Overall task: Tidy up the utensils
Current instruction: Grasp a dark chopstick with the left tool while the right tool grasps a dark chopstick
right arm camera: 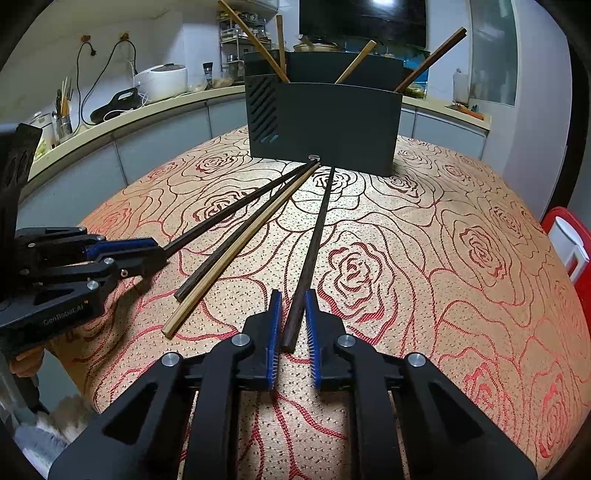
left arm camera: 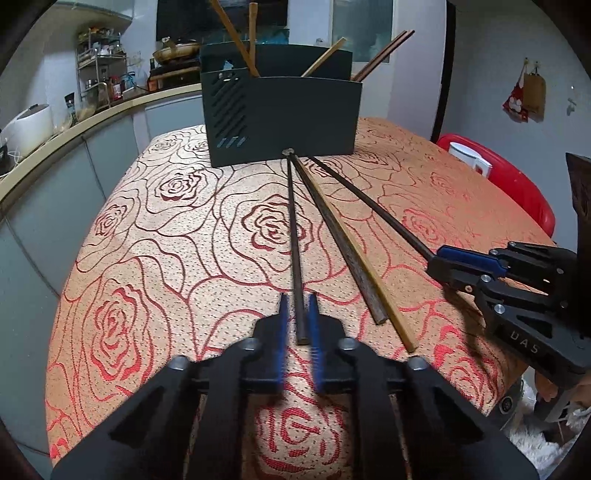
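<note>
Far tips bunched against dark holder point(left arm camera: 280, 118), contact unclear. Left gripper point(left arm camera: 299, 325) and right gripper point(right arm camera: 293, 317) each straddling a dark chopstick point(left arm camera: 297, 251), grip uncertain.

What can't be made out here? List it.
- Left wrist view: motion blur on the left gripper hides whether it touches the dark chopstick.
- Both views: the front wall of the holder hides its inside.
- Left wrist view: the top edge cuts off a bamboo stick standing there.
</note>
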